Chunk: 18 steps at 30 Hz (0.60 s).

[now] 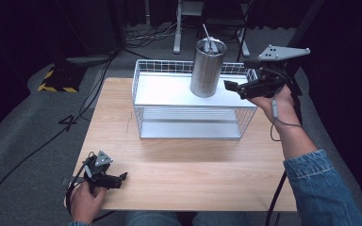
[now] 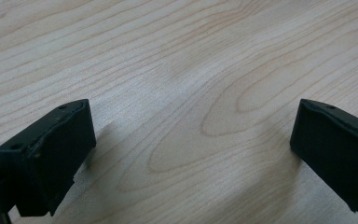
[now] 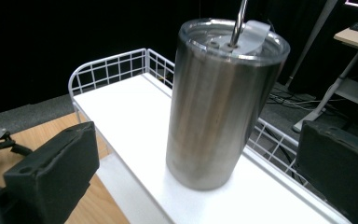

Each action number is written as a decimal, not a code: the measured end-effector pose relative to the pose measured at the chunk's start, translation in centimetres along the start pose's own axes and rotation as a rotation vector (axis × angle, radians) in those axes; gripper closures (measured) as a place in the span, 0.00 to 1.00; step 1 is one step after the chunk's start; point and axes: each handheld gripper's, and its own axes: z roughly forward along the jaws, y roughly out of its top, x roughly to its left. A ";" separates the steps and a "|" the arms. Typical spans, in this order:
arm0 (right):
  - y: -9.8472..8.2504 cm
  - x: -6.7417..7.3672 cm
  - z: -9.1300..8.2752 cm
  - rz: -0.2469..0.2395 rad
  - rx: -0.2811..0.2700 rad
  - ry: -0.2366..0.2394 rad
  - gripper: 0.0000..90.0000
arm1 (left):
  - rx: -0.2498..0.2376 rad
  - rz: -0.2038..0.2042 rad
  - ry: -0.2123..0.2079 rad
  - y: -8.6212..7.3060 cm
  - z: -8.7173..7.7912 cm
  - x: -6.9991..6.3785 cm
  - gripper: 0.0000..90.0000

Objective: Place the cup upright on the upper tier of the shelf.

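Starting at the right gripper (image 3: 196, 172): in its own view the two black jaws stand wide apart with nothing between the pads, and the steel tumbler (image 3: 221, 100) sits just past them, framed in the gap but not touched. Same gripper in the high view (image 1: 235, 87) is just beside the tumbler's (image 1: 208, 68) right side, jaws pointing left at it, still clear of the metal as far as I can see.

What the close-up gives you that the overhead doesn't: the tumbler has a clear lid with a metal straw (image 3: 238, 21) poking through it, and it stands upright on the white top shelf (image 3: 135, 121) of the wire rack, toward the end nearer the gripper. From above you get the layout instead: the wire rack (image 1: 143, 70) sits at the far middle of the wooden table (image 1: 193, 174), and it has a lower shelf under the white one.

Left gripper (image 2: 193, 144): its own view is pretty much wood grain with the two jaws spread far apart, low over the table, holding nothing. The high view puts it (image 1: 122, 178) at the near left corner of the table, well apart from the rack.

Hands: the right hand (image 1: 275, 103) is raised, denim-sleeved forearm angling up from the lower right. The left hand (image 1: 86, 200) rests low at the table's front edge, gripper pointing right.
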 end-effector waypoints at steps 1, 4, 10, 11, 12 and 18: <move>-0.3 0.0 -0.3 0.000 -0.002 -0.001 0.00 | 0.000 -0.001 -0.001 0.0 0.0 0.0 0.00; -1.1 0.1 -1.1 0.003 -0.006 -0.005 0.00 | 0.000 -0.001 -0.001 0.0 0.0 0.0 0.00; -2.7 0.3 -2.6 -0.001 -0.017 -0.017 0.00 | 0.000 0.000 0.004 0.1 0.1 0.1 0.00; -2.9 0.4 -2.8 -0.001 -0.018 -0.017 0.00 | 0.000 -0.003 0.002 0.1 0.1 0.1 0.00; -3.2 0.5 -3.0 -0.002 -0.016 -0.017 0.00 | 0.000 -0.005 0.002 0.1 0.1 0.0 0.00; -5.2 0.9 -4.1 0.000 0.014 -0.029 0.00 | 0.000 -0.005 0.002 0.1 0.1 0.0 0.00</move>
